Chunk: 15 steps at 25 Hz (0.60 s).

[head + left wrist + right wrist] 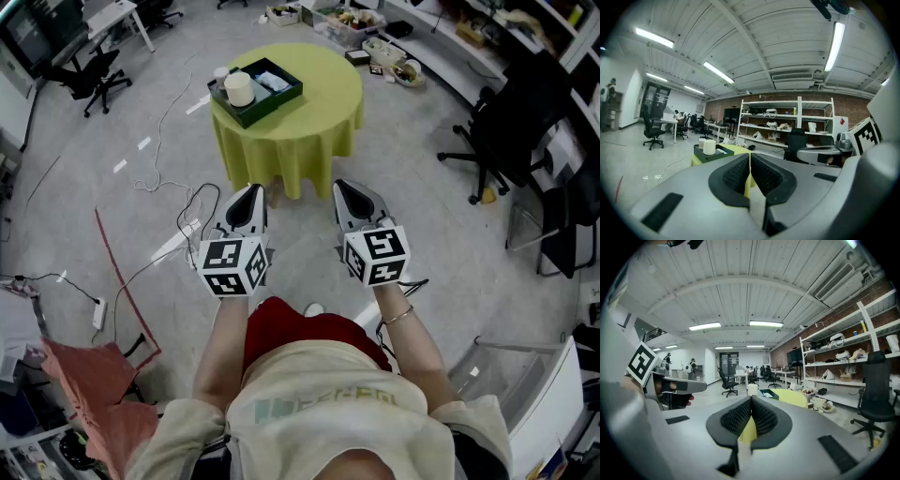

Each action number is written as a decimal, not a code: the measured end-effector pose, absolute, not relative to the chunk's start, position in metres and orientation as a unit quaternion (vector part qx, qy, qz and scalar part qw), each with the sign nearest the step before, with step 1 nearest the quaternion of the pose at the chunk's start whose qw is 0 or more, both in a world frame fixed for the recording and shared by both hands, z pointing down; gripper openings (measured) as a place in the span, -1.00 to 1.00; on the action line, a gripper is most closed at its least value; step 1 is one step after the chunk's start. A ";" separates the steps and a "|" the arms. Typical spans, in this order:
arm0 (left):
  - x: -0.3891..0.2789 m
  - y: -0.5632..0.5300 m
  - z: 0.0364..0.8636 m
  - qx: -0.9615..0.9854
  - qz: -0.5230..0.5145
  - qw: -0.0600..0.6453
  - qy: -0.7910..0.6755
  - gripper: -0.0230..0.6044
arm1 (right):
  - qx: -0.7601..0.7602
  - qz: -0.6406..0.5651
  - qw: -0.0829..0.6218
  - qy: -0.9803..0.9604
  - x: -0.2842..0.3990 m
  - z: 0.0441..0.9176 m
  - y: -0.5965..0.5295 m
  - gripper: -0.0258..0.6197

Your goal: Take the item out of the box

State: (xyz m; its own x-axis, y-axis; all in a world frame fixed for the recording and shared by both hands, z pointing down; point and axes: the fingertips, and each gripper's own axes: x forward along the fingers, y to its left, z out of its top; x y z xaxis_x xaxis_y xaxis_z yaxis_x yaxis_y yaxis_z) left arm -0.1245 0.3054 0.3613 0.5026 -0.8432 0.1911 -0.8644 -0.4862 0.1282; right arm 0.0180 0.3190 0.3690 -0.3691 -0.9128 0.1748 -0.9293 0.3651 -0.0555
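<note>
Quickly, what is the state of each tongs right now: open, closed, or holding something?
Left tongs: closed, holding nothing.
Right tongs: closed, holding nothing.

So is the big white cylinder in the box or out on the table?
In. The big white cylinder stands upright inside the open dark green box, which sits on the round yellow-covered table.

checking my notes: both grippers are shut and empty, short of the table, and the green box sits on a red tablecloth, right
Not red: the head view shows a yellow-green tablecloth under the green box. The left gripper and right gripper are indeed shut and empty, short of it.
</note>
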 end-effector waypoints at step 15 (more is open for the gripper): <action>-0.110 0.295 0.368 0.855 0.054 0.110 -0.504 -0.84 | 0.552 0.087 0.071 -0.826 0.037 0.385 0.308 -0.81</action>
State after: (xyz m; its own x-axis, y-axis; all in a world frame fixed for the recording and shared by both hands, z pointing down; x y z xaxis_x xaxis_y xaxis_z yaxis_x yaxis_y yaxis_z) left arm -0.1095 0.2947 0.3679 0.4855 -0.8503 0.2034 -0.8741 -0.4671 0.1336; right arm 0.0365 0.3076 0.3850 -0.3806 -0.8997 0.2139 -0.9245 0.3754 -0.0657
